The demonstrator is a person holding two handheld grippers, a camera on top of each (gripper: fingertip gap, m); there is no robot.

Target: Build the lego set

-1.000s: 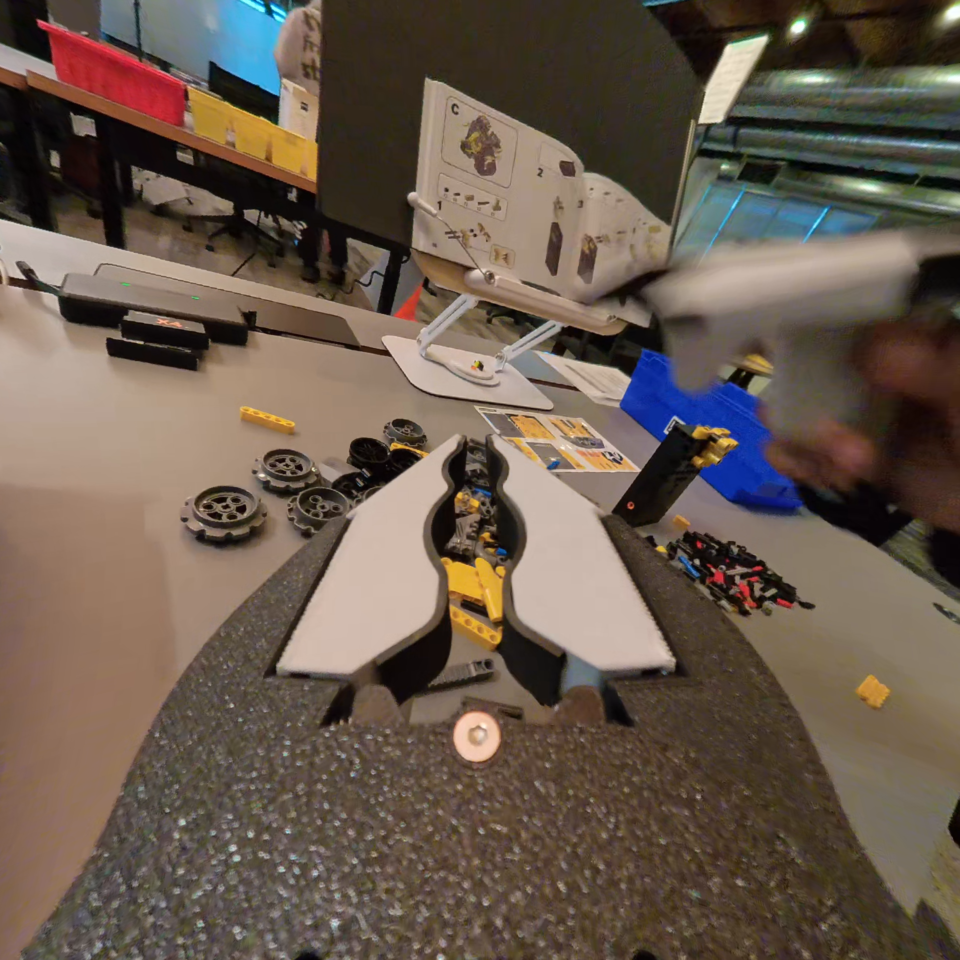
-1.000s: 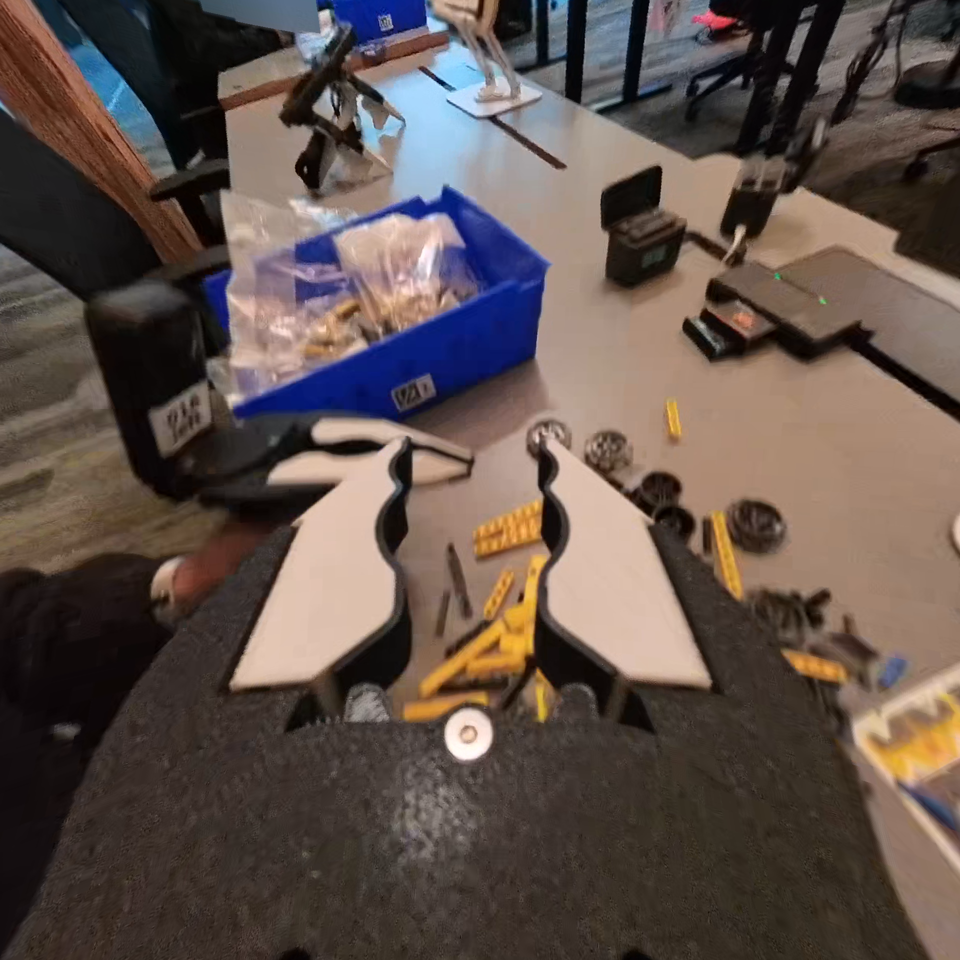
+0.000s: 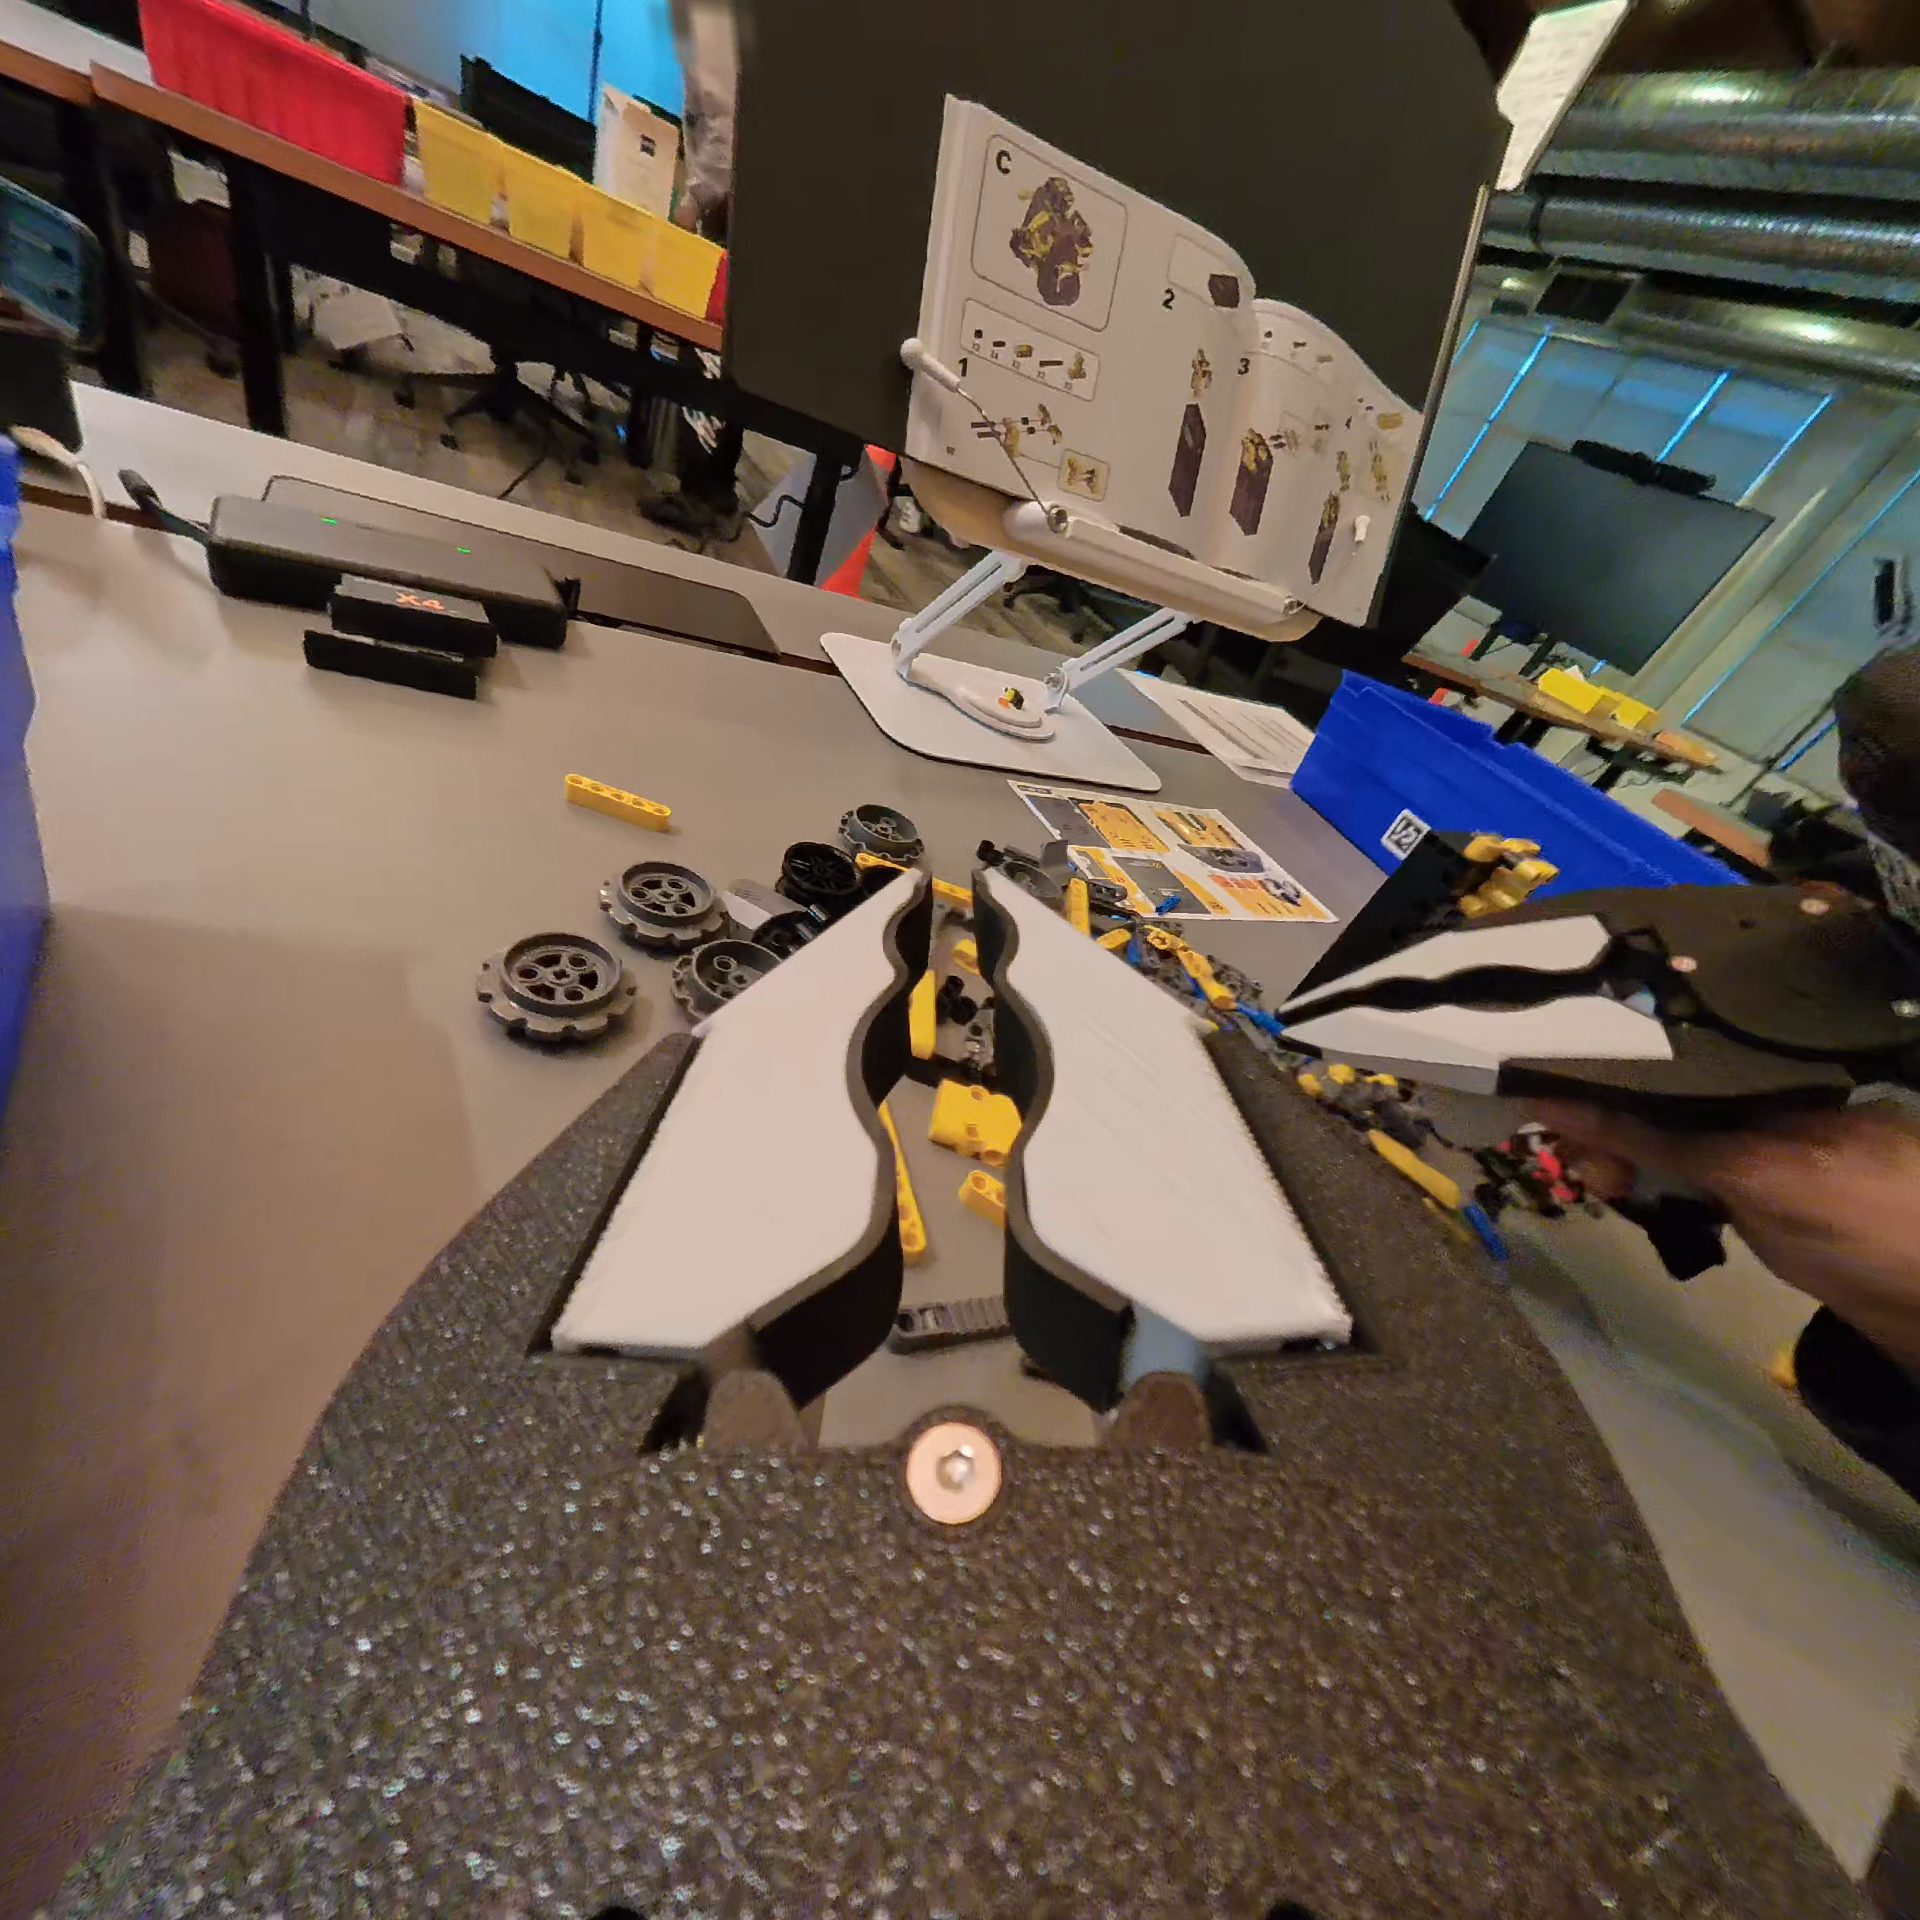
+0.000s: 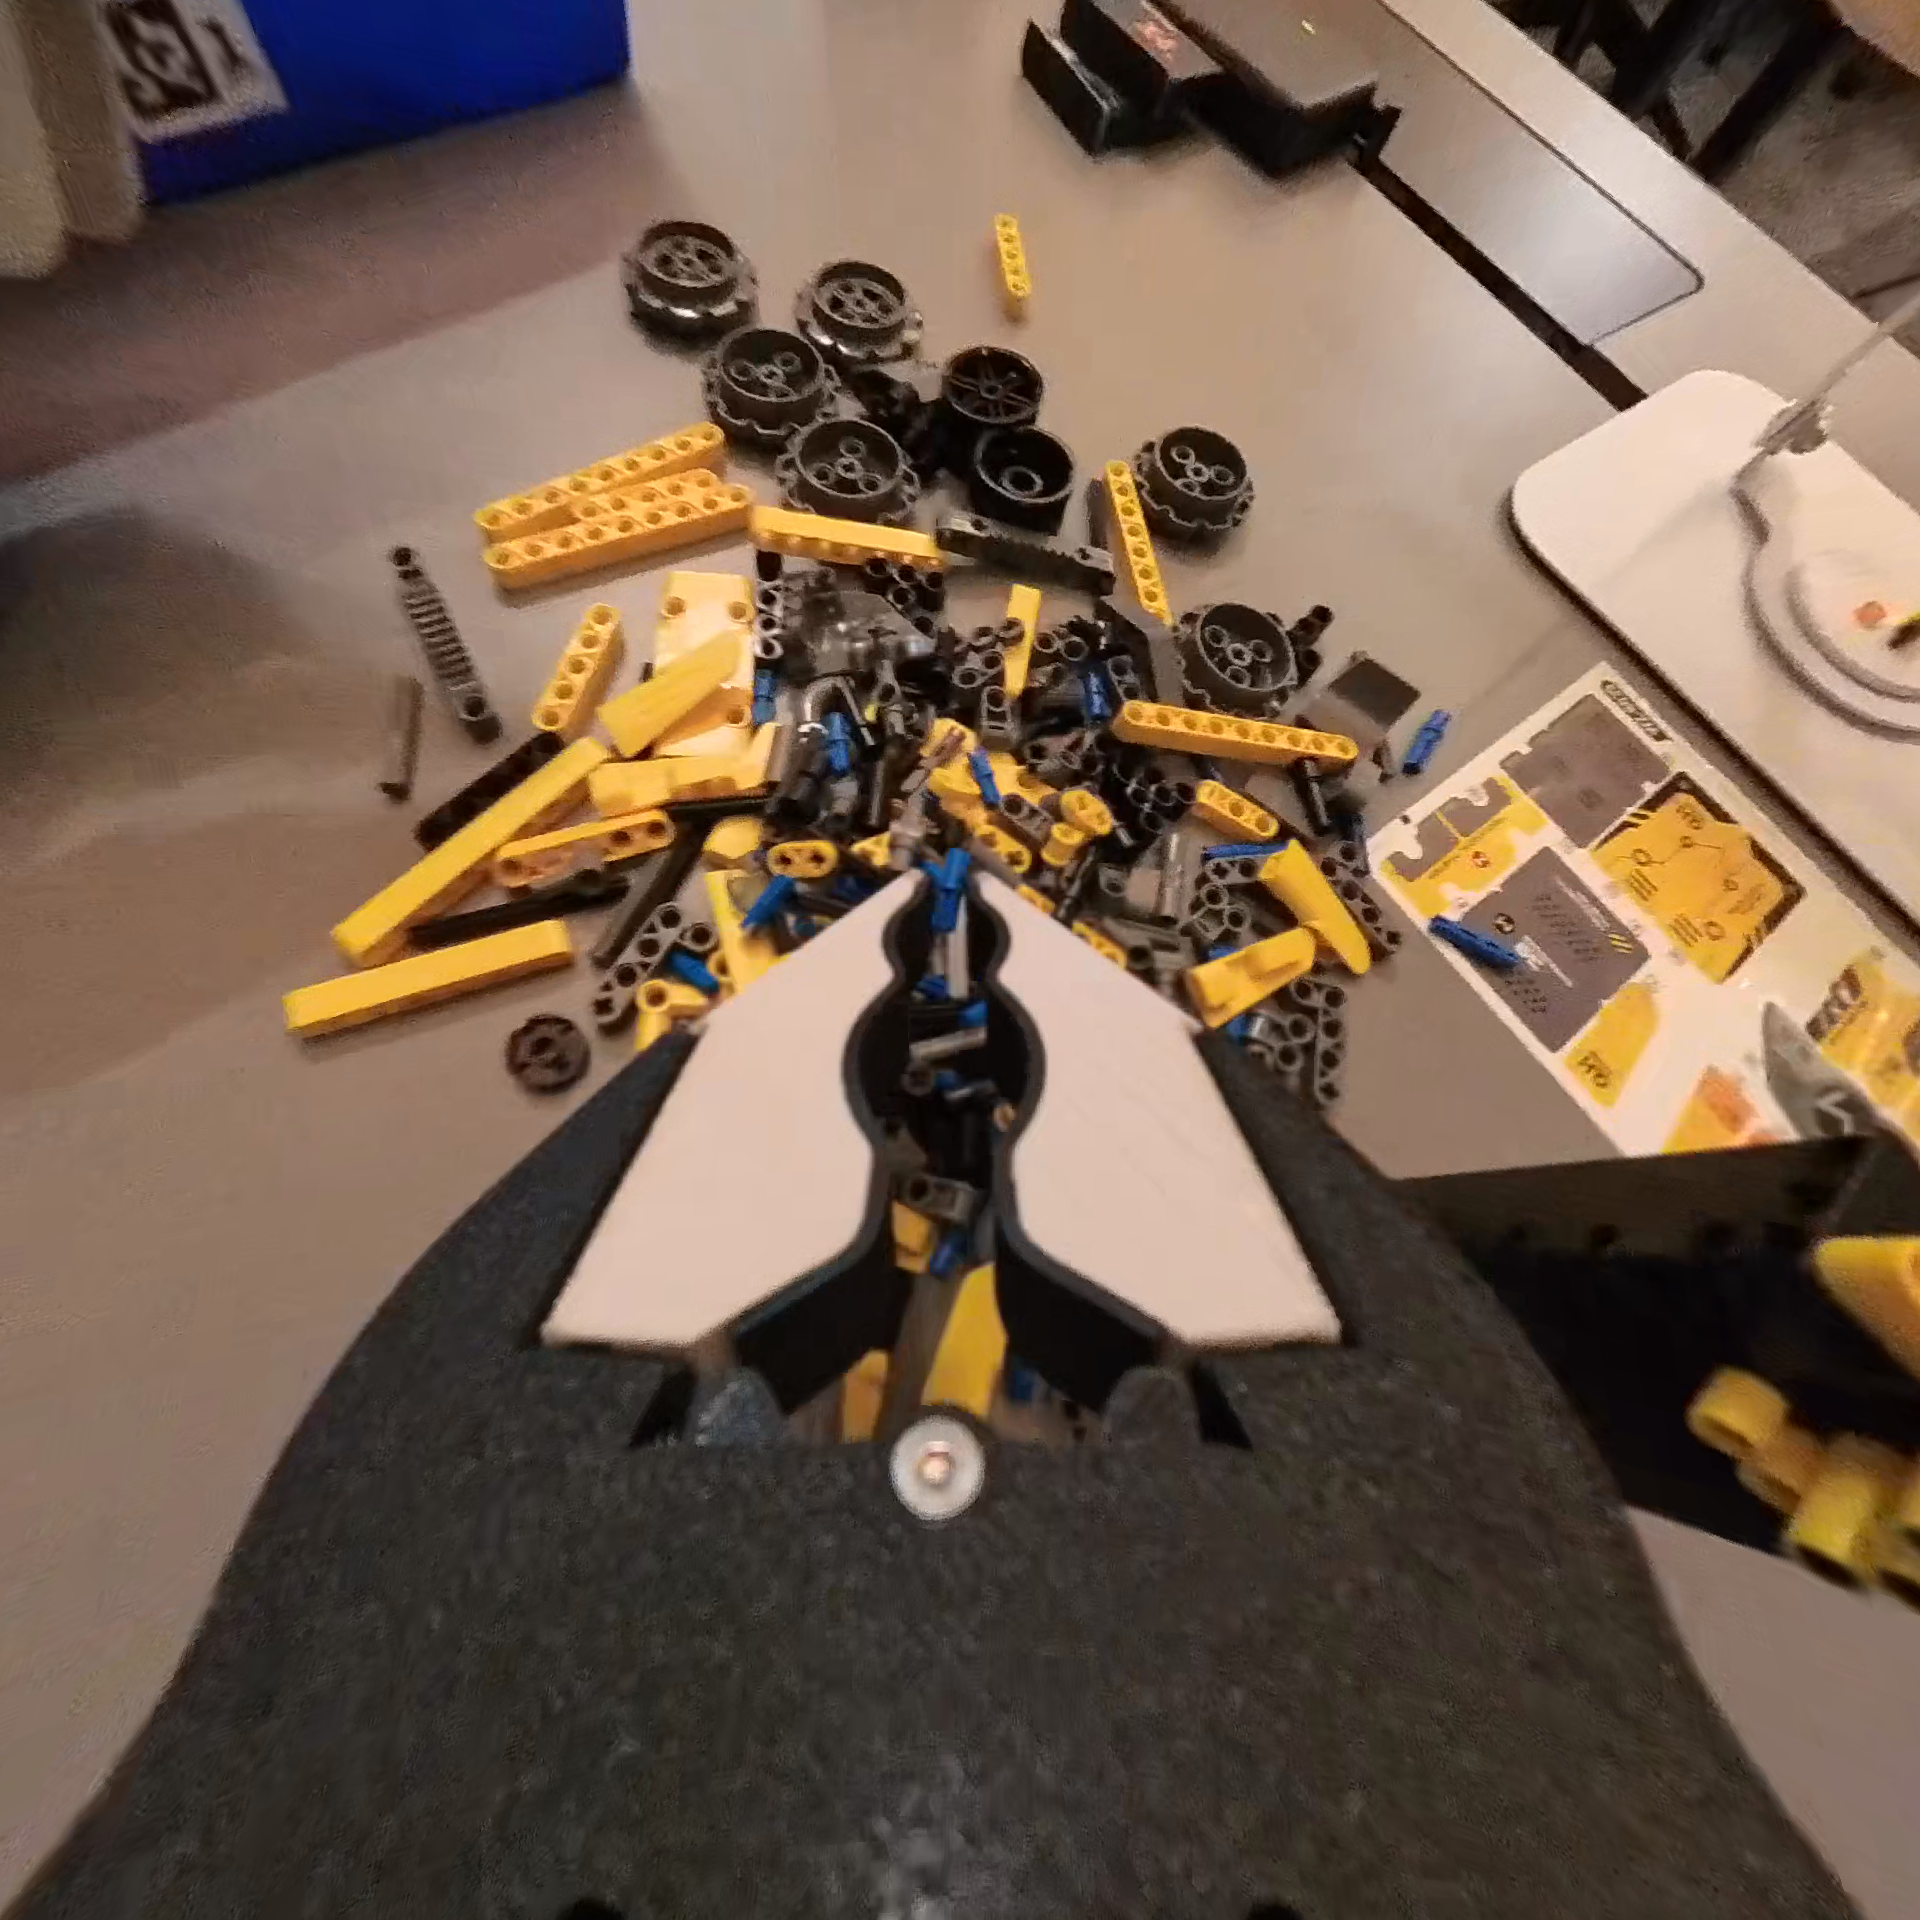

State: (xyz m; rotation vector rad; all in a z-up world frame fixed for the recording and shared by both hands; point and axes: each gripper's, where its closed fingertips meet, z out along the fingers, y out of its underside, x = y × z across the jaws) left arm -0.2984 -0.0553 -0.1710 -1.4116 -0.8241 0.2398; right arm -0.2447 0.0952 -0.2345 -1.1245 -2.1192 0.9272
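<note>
A pile of yellow, black and blue building pieces (image 4: 935,727) lies on the grey table (image 4: 260,1247). My right gripper (image 4: 951,883) points down into the pile, its tips closed on a small blue pin (image 4: 948,896). In the left wrist view it comes in from the right (image 3: 1288,1023), low over the pieces. My left gripper (image 3: 951,878) hovers over the near side of the pile (image 3: 966,1122), its fingers a narrow gap apart with nothing between them. A black-and-yellow built part (image 3: 1444,883) stands just behind the right gripper and shows at the right (image 4: 1662,1247).
Several dark wheels (image 3: 556,982) and a lone yellow beam (image 3: 616,802) lie left of the pile. A sticker sheet (image 3: 1164,862), a booklet on a white stand (image 3: 1143,343) and a blue bin (image 3: 1475,790) are behind. Black devices (image 3: 384,571) sit far left. Left tips to right tips: about 20 cm. The lone yellow beam (image 3: 616,802) is closer to my left gripper, around 20 cm from its tips; the right tips are 25 cm off. Look for it in the right wrist view (image 4: 1004,263) too.
My right gripper was open and up in the air; it has come down onto the pile and closed on a blue pin. My left gripper has kept its narrow gap and shifted slightly.
</note>
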